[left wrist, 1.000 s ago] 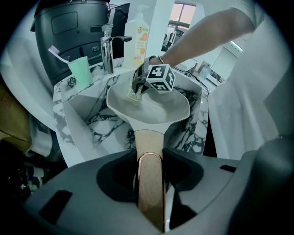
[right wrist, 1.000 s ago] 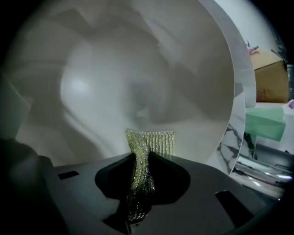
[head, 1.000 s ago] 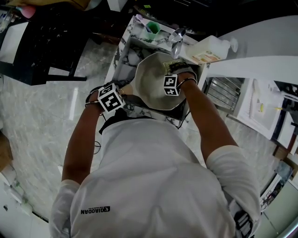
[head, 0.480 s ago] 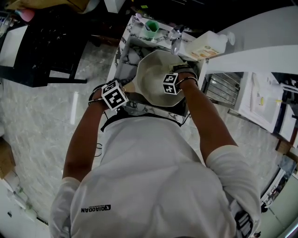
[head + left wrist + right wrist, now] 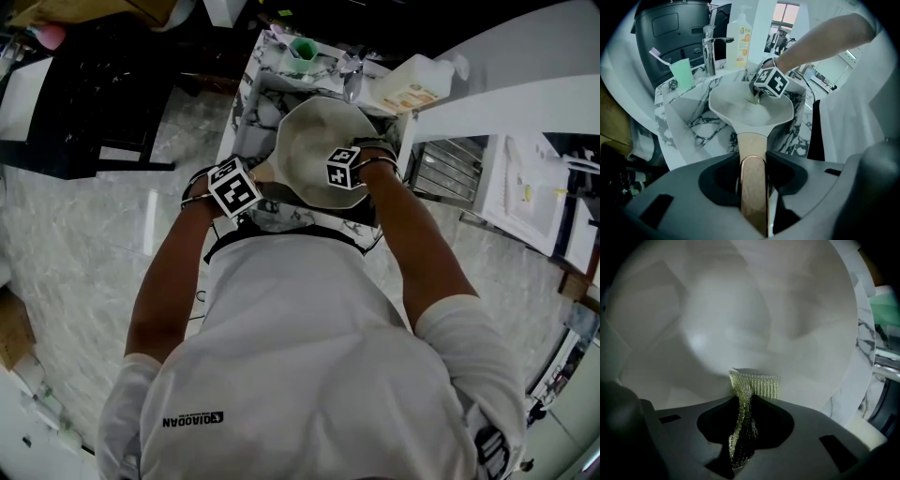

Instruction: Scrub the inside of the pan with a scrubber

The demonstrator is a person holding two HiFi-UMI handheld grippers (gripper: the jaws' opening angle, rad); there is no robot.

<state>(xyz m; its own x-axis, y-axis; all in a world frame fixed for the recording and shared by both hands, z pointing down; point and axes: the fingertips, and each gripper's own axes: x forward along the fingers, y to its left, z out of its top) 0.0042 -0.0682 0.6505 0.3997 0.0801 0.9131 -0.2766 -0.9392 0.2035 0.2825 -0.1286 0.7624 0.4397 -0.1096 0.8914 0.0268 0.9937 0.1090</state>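
A cream pan (image 5: pixel 309 136) sits tilted over the marble sink (image 5: pixel 258 80). Its wooden handle (image 5: pixel 751 150) runs straight back between the jaws of my left gripper (image 5: pixel 752 187), which is shut on it. The left gripper (image 5: pixel 255 186) shows at the pan's near left rim in the head view. My right gripper (image 5: pixel 349 155) reaches into the pan from the right. It is shut on a yellow-green mesh scrubber (image 5: pixel 750 390), whose folded end presses against the pan's inner wall (image 5: pixel 740 319). From the left gripper view, the right gripper (image 5: pixel 761 91) and scrubber (image 5: pixel 752 97) sit in the bowl.
A chrome tap (image 5: pixel 709 49) stands behind the sink, with a green cup (image 5: pixel 680 72) holding a toothbrush to its left and a soap bottle (image 5: pixel 739 33) to its right. A wire rack (image 5: pixel 445 173) lies right of the sink. The person's torso fills the near side.
The right gripper with the scrubber has slid back across the pan's inside toward the near rim. The left gripper keeps hold of the handle and has shifted slightly right.
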